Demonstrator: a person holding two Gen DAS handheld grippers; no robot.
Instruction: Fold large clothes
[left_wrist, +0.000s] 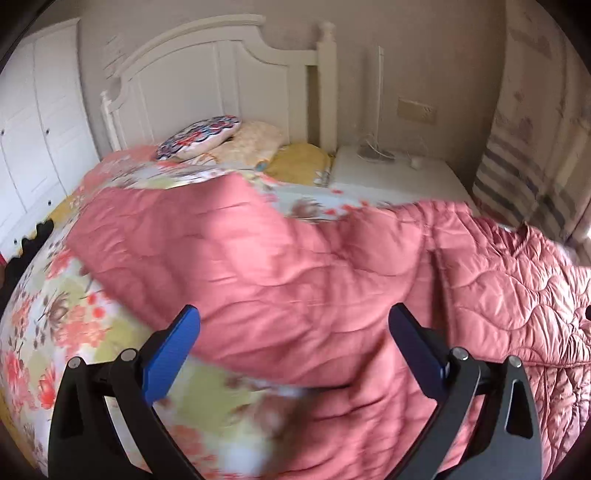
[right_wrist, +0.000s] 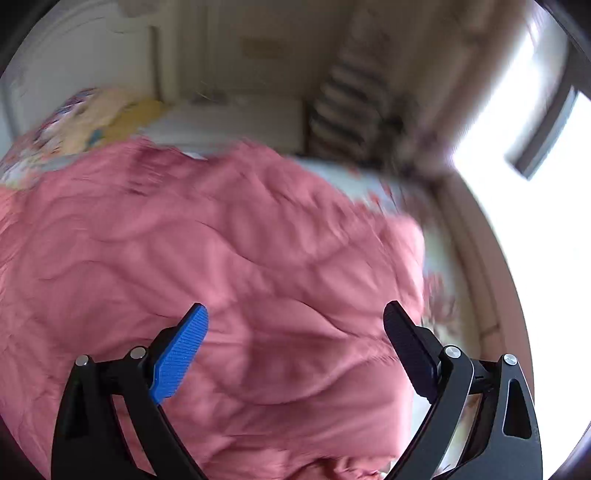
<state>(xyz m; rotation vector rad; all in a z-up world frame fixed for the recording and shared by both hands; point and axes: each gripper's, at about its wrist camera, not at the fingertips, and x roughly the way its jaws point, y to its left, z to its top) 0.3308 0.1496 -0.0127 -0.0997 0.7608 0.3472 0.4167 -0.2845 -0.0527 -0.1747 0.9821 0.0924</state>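
A pink quilted coat (left_wrist: 295, 266) lies spread across the middle of both views on a floral bedsheet (left_wrist: 62, 314), with a rumpled part reaching the right edge of the left wrist frame. The left gripper (left_wrist: 294, 325) hovers over its lower hem with jaws wide apart and nothing held; the right gripper (right_wrist: 295, 321) hangs over the pink fabric equally wide open and empty.

This looks like the stage between grasps: judging by the layout, the next move calls for lowering onto an edge or sleeve and pinching it to carry a fold across.

A patterned pillow (left_wrist: 199, 136), white headboard (left_wrist: 207, 70) and white nightstand (left_wrist: 395, 173) sit in the upper frame. The right wrist view is badly motion-blurred, so the coat's collar, sleeves and far edge cannot be made out.
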